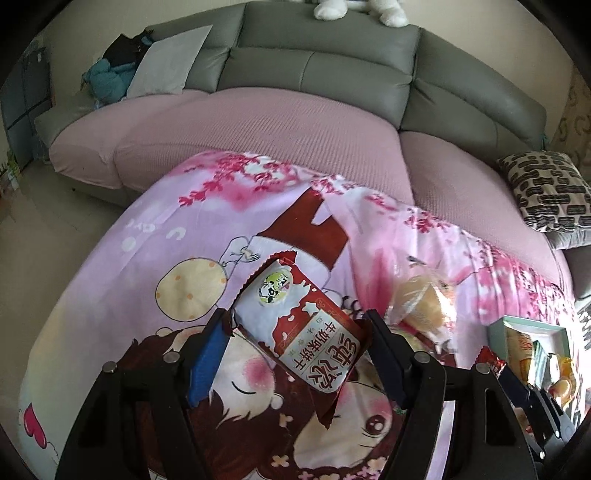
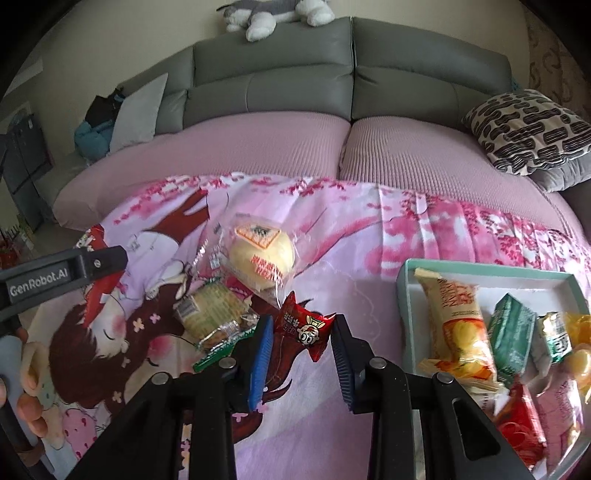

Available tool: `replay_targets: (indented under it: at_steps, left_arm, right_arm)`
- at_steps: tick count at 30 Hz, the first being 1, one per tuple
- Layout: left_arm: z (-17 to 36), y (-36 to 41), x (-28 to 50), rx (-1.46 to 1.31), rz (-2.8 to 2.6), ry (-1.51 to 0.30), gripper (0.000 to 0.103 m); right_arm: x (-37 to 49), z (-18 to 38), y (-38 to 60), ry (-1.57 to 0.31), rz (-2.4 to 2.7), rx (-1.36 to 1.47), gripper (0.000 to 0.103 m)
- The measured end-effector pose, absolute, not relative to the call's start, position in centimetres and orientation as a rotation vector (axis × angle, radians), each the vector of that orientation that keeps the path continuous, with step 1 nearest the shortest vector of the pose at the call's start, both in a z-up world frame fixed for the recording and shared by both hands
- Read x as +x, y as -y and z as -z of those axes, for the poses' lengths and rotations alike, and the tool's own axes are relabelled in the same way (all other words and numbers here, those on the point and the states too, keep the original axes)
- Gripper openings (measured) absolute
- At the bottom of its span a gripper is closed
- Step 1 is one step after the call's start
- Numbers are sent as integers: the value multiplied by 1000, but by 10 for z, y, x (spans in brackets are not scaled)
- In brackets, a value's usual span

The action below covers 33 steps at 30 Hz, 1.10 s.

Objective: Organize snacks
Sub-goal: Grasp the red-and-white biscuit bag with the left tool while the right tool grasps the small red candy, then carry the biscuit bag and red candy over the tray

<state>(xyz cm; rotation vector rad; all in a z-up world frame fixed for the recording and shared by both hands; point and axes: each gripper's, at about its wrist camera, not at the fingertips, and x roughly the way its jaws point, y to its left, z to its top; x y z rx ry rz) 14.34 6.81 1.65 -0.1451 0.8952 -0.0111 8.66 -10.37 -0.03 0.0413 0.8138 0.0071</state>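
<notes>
A grey sofa [image 2: 295, 70] with a pink cover [image 2: 258, 147] stood behind a cartoon cloth [image 1: 147, 266], with a patterned cushion [image 2: 528, 129] at its right end, a grey pillow [image 1: 170, 62] at its left, and a plush toy [image 2: 269, 14] on top.

Right gripper [image 2: 302, 354] closed on a small red foil snack packet with a cartoon rabbit face [image 2: 307, 326], above a pink cartoon-print blanket [image 2: 343, 258].

The packet sits pinched between two blue-padded black fingers [image 2: 261, 360], lifted off the blanket. Just to its left lie a clear-wrapped stack of pale crackers with a green end [image 2: 210, 317] and, beyond that, a round yellow bun in clear plastic with orange print [image 2: 258, 254]. To the right, a shallow teal-rimmed tray [image 2: 404, 291] holds a long cream and yellow snack bag [image 2: 452, 325], a green box-shaped packet [image 2: 511, 334] and other small wrapped sweets. The other black gripper marked "GenRobot.AI" [image 2: 62, 275] reaches in from the left edge. Behind stands a grey sofa with pink seat covers [image 2: 273, 85].
</notes>
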Motion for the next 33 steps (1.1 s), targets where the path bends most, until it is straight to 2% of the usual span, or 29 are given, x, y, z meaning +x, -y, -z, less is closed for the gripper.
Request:
replay_targets:
  at_steps: [17, 33]
  left_arm:
    - [-40, -25, 121, -78, 87, -852, 74]
    - [-49, 81, 100, 38, 272, -840, 74]
  right_arm:
    - [50, -38, 141, -722, 56, 74, 34]
    - [13, -56, 248, -679, 255, 192, 34]
